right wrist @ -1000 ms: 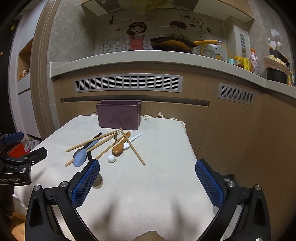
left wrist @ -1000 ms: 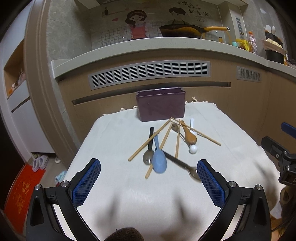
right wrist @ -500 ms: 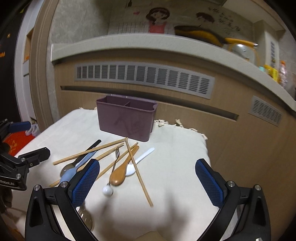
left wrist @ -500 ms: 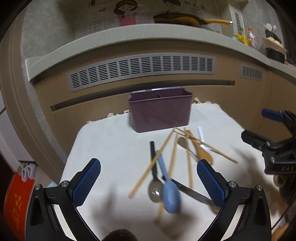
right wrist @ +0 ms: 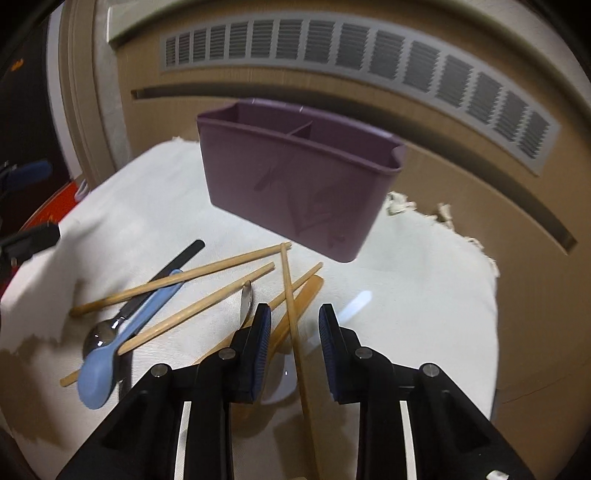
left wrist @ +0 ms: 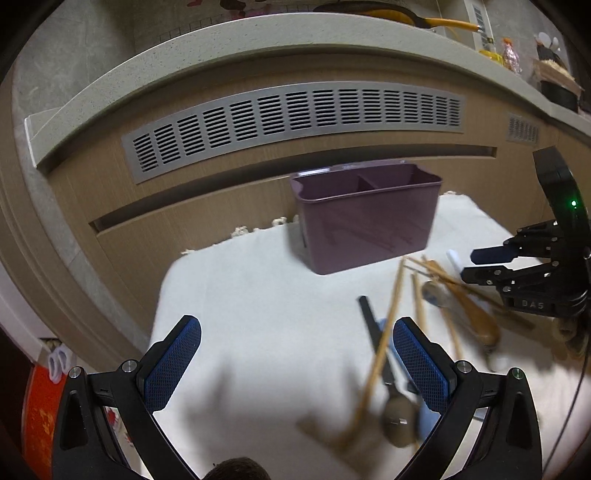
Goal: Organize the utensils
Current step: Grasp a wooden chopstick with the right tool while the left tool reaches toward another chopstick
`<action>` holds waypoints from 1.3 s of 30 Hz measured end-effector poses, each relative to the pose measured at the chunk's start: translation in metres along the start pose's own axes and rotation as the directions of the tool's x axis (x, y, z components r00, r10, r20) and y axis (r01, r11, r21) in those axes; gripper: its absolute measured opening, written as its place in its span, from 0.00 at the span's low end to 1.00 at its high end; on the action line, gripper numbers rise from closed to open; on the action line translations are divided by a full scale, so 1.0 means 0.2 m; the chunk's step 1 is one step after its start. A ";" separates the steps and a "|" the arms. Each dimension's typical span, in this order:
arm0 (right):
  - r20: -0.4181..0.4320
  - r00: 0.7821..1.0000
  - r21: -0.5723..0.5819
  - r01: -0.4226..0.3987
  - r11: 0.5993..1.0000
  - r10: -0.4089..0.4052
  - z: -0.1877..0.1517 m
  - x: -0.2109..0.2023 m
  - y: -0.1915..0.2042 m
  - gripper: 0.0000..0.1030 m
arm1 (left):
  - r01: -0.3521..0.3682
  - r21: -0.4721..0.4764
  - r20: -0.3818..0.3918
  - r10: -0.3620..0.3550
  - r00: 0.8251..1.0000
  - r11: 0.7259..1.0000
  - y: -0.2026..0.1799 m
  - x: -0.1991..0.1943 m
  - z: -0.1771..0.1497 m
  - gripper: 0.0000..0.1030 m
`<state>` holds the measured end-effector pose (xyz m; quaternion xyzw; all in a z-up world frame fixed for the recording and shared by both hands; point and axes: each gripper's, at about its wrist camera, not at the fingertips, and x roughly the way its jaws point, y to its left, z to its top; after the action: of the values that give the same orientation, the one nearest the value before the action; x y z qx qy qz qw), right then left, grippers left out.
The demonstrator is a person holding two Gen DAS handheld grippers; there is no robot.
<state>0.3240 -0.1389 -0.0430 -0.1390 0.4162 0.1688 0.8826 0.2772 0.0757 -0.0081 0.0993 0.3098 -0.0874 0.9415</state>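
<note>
Your right gripper (right wrist: 293, 341) hung low over the utensil pile on the cloth-covered counter (right wrist: 424, 295), its fingers (right wrist: 260, 345) partly closed with one chopstick (right wrist: 291, 314) running between them; the pads had not met the stick, so they gripped nothing. Only the right wrist view showed the pile clearly: a blue spoon (right wrist: 110, 354) lying across a black-handled metal spoon (right wrist: 107, 328), three more chopsticks fanned beside them, a wooden spoon (right wrist: 295, 310) and a white spoon (right wrist: 356, 304) under your fingers. The purple bin (right wrist: 295, 188) stood just beyond the pile, its two compartments visible from above. Your left gripper (left wrist: 295, 365) was spread wide and held nothing, hovering over bare cloth to the left of the pile. The left wrist view alone showed your right gripper (left wrist: 487, 264) from the side, down among the chopsticks, and a pan (left wrist: 388, 13) up on the kitchen worktop; the utensils there were blurred.
</note>
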 end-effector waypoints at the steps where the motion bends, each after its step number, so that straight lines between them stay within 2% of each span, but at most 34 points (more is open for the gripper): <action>1: -0.016 1.000 -0.006 -0.009 1.000 0.009 0.00 0.03 0.00 0.24 | 0.000 -0.002 -0.005 0.000 1.000 1.000 0.01 0.02 0.00 1.00; 6: -0.075 0.996 -0.007 -0.045 0.999 0.044 0.02 0.16 -0.03 0.20 | 0.056 -0.042 -0.030 -0.058 0.998 0.998 0.07 0.12 -0.01 1.00; 11: -0.106 0.992 -0.003 -0.073 0.997 0.072 0.01 0.23 -0.04 0.19 | 0.095 -0.003 -0.044 -0.096 0.994 0.995 0.03 0.16 -0.01 1.00; 14: -0.111 0.988 0.018 -0.103 0.994 0.105 0.01 0.21 -0.05 0.10 | 0.134 0.029 -0.072 -0.131 0.989 0.991 -0.04 0.20 -0.01 1.00; 15: -0.109 0.987 0.026 -0.119 0.992 0.122 0.01 0.19 -0.06 0.10 | 0.146 0.042 -0.077 -0.142 0.987 0.988 -0.07 0.20 0.00 1.00; 20: -0.048 0.985 0.041 -0.162 0.986 0.164 0.00 0.06 -0.09 0.10 | 0.237 0.096 -0.118 -0.225 0.967 0.967 -0.21 0.25 0.05 1.00; 27: 0.021 0.977 0.098 -0.211 0.972 0.210 -0.04 -0.07 -0.16 0.10 | 0.308 0.007 -0.173 -0.302 0.937 0.951 -0.30 0.31 0.17 1.00; 34: 0.076 0.968 0.155 -0.250 0.956 0.240 -0.02 -0.12 -0.22 0.09 | 0.350 0.052 -0.180 -0.336 0.924 0.935 -0.47 0.29 0.18 1.00; 39: 0.109 0.972 0.140 -0.224 0.964 0.210 -0.01 -0.22 -0.23 0.09 | 0.315 0.102 -0.176 -0.295 0.939 0.944 -0.49 0.24 0.13 1.00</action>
<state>0.3152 -0.1893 -0.0045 -0.0171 0.3988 0.2388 0.8853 0.3078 -0.0300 -0.0291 0.1169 0.3889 -0.2440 0.8807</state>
